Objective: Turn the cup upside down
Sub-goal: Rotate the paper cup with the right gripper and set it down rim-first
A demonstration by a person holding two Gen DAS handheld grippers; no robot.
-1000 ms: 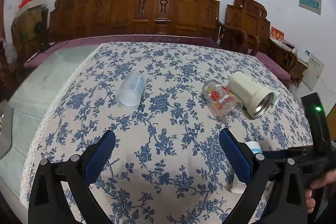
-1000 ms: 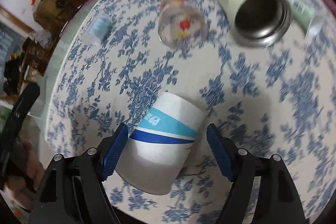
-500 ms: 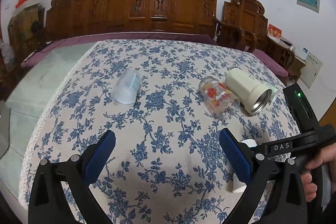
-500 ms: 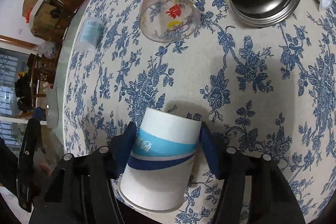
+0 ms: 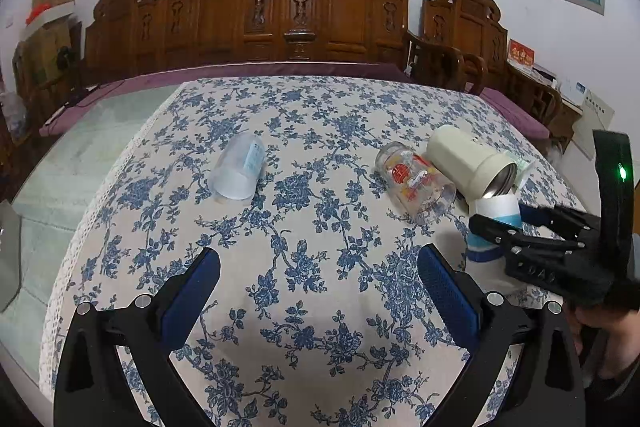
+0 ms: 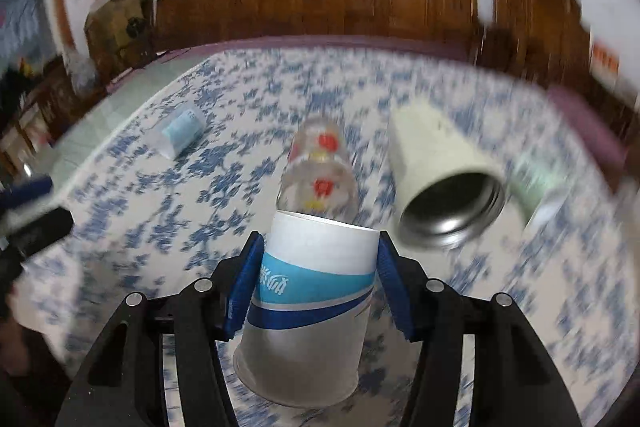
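My right gripper point(image 6: 318, 279) is shut on a white paper cup with blue bands point(image 6: 308, 303). The cup stands upside down between the pads, base up and rim down over the tablecloth. In the left wrist view the same paper cup point(image 5: 494, 223) shows at the right, held by the right gripper point(image 5: 508, 227); whether its rim touches the cloth I cannot tell. My left gripper point(image 5: 320, 279) is open and empty, low over the near middle of the table.
On the blue floral tablecloth point(image 5: 312, 131) several cups lie on their sides: a clear plastic cup point(image 5: 238, 173), a printed glass point(image 5: 414, 183) and a cream steel-lined mug point(image 5: 470, 161). A green-white tube point(image 6: 532, 183) lies beside the mug. Carved wooden chairs point(image 5: 296, 11) stand behind.
My right gripper closed on the paper cup, which lay on its side, and swung it round so it now stands base up. The left gripper has barely moved.
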